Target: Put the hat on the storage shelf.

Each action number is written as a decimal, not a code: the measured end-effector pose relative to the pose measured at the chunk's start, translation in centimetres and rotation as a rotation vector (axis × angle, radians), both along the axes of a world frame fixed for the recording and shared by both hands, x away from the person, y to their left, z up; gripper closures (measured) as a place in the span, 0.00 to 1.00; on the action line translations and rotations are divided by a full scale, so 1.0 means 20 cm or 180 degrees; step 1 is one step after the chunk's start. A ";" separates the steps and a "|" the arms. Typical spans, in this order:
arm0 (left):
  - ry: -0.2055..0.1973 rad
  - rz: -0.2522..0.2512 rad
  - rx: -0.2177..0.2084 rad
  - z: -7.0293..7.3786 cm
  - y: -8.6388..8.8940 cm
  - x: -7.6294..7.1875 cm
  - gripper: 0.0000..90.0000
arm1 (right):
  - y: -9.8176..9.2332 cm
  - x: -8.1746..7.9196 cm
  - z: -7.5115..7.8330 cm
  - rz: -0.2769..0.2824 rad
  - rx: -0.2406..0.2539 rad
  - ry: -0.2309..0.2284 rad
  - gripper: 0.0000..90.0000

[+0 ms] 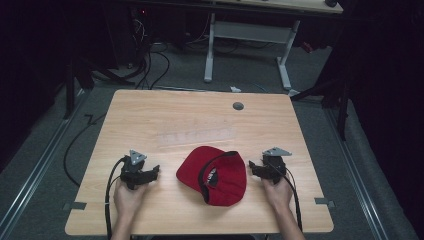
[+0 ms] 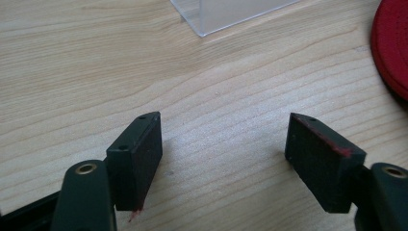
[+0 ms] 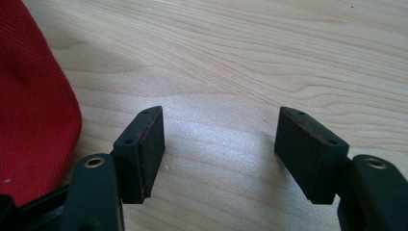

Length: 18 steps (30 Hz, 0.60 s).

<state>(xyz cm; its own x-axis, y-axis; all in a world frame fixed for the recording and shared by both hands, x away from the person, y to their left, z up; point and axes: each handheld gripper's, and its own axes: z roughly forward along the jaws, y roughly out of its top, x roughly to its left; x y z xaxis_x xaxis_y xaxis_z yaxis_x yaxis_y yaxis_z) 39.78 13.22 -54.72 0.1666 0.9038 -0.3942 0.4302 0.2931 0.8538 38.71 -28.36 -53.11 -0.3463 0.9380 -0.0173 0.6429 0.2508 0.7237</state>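
A red cap [image 1: 215, 175] lies on the wooden table [image 1: 150, 115], near its front middle, with its opening and dark inner band facing up. To its left, my left gripper [image 1: 150, 172] rests low over the table, open, with only bare wood between its jaws [image 2: 223, 144]. The cap's red edge [image 2: 392, 45] shows at the right of the left gripper view. On the cap's other side my right gripper [image 1: 256, 169] is open too, over bare wood [image 3: 219, 139]. The cap's cloth [image 3: 33, 106] lies just left of its left jaw, apart from it.
A clear plastic strip-shaped holder [image 1: 197, 136] lies flat behind the cap; its corner [image 2: 231, 12] shows at the top of the left gripper view. A grey cable hole [image 1: 238, 106] sits at the table's far side. Cables and a desk frame [image 1: 250, 45] stand on the floor beyond.
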 end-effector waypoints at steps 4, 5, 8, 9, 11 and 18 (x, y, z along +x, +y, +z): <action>0.0006 -0.0006 -0.0002 0.00 0.00 0.00 0.32 | 0.00 0.00 0.00 0.0000 0.0000 0.0000 0.39; 0.0007 -0.0007 -0.0001 0.00 0.00 0.00 0.32 | 0.00 0.00 0.00 0.0003 0.0000 0.0002 0.38; 0.0008 -0.0009 0.0000 0.00 0.00 0.00 0.32 | 0.00 0.00 0.00 0.0014 -0.0002 0.0000 0.38; 0.0008 -0.0009 0.0000 0.00 0.00 0.00 0.32 | 0.00 0.00 0.00 0.0021 -0.0002 0.0003 0.37; 0.0008 -0.0011 0.0001 0.00 0.00 0.00 0.31 | 0.00 0.00 0.00 0.0026 -0.0002 0.0004 0.37; 0.0004 -0.0009 0.0004 0.00 0.00 0.00 0.31 | 0.00 0.00 0.00 0.0052 -0.0004 0.0006 0.37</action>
